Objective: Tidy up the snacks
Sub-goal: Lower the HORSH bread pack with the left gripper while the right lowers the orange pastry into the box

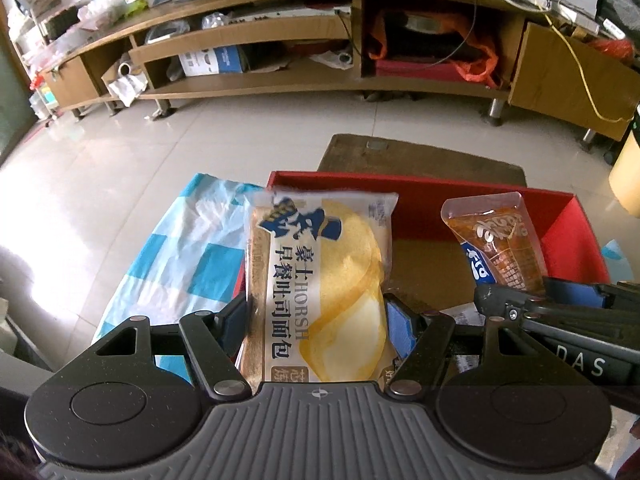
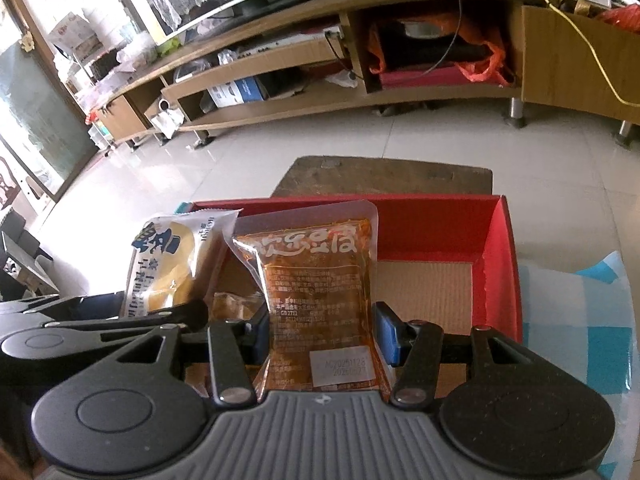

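Note:
My left gripper [image 1: 316, 320] is shut on a white and yellow bread packet [image 1: 320, 280], which stands upright over the left end of the red box [image 1: 420, 196]. In the right wrist view my right gripper [image 2: 322, 332] is shut on an orange sauce pouch [image 2: 320, 280], held over the box's [image 2: 500, 248] brown cardboard floor. Each view shows the other's load: the orange pouch [image 1: 500, 248] at right, the bread packet [image 2: 172, 268] at left. A small wrapped snack [image 2: 236, 304] lies in the box below.
The box rests on a blue and white checked cloth [image 1: 180, 252] over a small table. A brown mat [image 1: 420, 156] lies on the tiled floor beyond it. A long wooden TV cabinet [image 1: 320, 40] with cluttered shelves runs along the back.

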`<state>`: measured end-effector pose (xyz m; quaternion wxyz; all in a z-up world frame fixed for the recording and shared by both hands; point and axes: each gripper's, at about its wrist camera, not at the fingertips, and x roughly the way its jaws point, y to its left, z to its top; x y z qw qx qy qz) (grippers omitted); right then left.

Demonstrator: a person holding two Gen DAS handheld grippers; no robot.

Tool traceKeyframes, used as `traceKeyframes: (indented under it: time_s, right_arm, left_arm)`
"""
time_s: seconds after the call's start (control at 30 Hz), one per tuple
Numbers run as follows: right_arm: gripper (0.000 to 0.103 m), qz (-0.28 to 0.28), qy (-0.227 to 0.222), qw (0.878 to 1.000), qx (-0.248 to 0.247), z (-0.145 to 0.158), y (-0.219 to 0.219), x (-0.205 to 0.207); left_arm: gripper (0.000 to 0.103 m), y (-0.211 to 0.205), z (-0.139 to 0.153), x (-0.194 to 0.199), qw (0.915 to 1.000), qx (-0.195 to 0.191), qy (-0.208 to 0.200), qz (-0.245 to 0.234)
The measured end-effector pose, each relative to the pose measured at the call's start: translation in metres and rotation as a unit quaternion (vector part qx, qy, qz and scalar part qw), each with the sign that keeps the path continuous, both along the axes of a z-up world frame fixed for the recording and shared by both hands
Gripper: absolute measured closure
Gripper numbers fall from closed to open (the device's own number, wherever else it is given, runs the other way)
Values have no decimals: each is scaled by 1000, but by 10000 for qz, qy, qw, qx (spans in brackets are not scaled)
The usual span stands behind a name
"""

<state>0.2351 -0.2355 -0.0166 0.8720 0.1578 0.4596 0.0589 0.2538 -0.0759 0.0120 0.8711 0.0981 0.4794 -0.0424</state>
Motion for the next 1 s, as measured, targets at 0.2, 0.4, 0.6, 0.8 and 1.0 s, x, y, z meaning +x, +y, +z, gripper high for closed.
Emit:
traceKeyframes:
  time_s: [0.2, 0.4, 0.6, 0.8, 1.0]
  right_arm:
    - [52, 25, 126, 9999, -30, -12, 0, 6]
    - [52, 24, 252, 9996, -83, -20, 0, 10]
    - [51, 19, 333, 9991, -255, -27, 1, 11]
    - [49, 10, 431, 9983, -389, -33, 2, 12]
    - [45, 24, 411, 9977, -546, -33, 3, 11]
  left_arm:
    - [29, -1, -9, 4, 9999, 152, 42, -28]
    - [29, -3, -16, 3, 9995, 291, 65, -81]
    - [26, -6, -20, 2, 9993, 354, 73, -83]
    - [23, -4, -21, 5, 9994, 320, 126, -26]
    - [21, -1, -20, 3, 9995, 274, 160, -23]
